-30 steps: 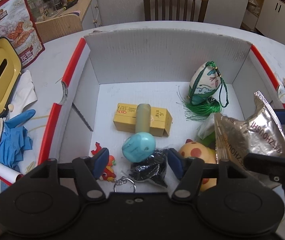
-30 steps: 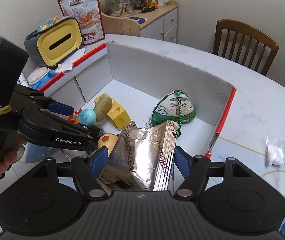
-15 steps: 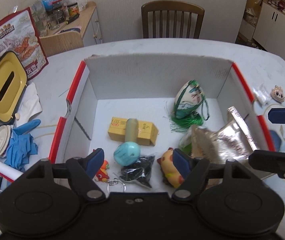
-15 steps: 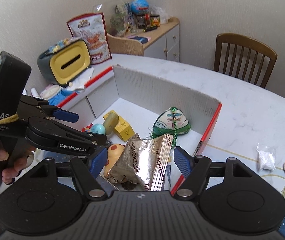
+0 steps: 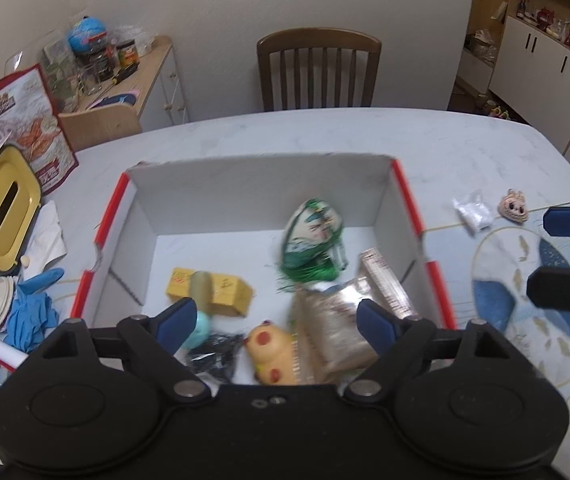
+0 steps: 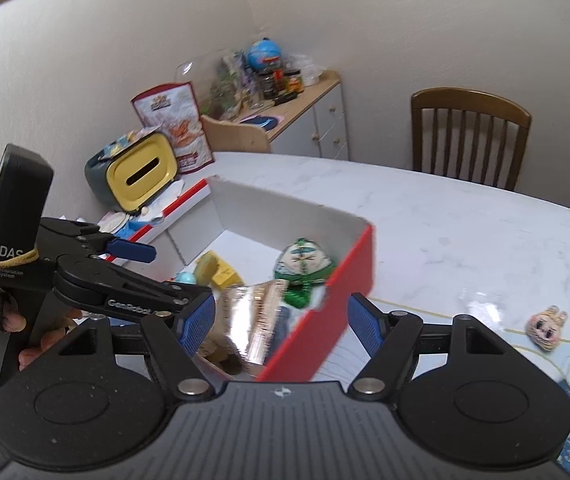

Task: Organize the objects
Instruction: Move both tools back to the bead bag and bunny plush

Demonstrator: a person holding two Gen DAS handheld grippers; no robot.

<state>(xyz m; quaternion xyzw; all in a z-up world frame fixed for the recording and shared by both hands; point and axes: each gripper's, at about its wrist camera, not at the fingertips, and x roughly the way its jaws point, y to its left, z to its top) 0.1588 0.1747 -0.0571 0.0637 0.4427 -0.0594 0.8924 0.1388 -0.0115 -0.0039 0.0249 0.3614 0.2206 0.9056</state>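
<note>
left wrist view: i have the left tongs [image 5: 275, 324] spread wide and empty above the near edge of the box [image 5: 405, 196]. inside lie the foil snack bag [image 5: 349, 312] at the near right, the green tasselled pouch [image 5: 311, 236] behind it, the yellow carton [image 5: 221, 292], the yellow chick toy [image 5: 271, 350], a teal egg [image 5: 201, 326] and a black wrapper [image 5: 215, 356]. outside on the tabletop [image 5: 325, 132] remain the small clear packet [image 5: 473, 212] and the doll-face charm [image 5: 513, 206]. i judge both very light; the packet soft and crinkly, best pinched across its middle; the charm flat and stiff, likely to slide, best taken by its edges.

right wrist view: the right tongs [image 6: 281, 322] are also wide and hold nothing, sitting over the box's red corner. the charm [image 6: 547, 326] lies well to the right.

against the frame a second ago: the right tongs then bracketed the foil bag; it now rests in the box, and both tongs have drawn back and higher, the box showing smaller.
</note>
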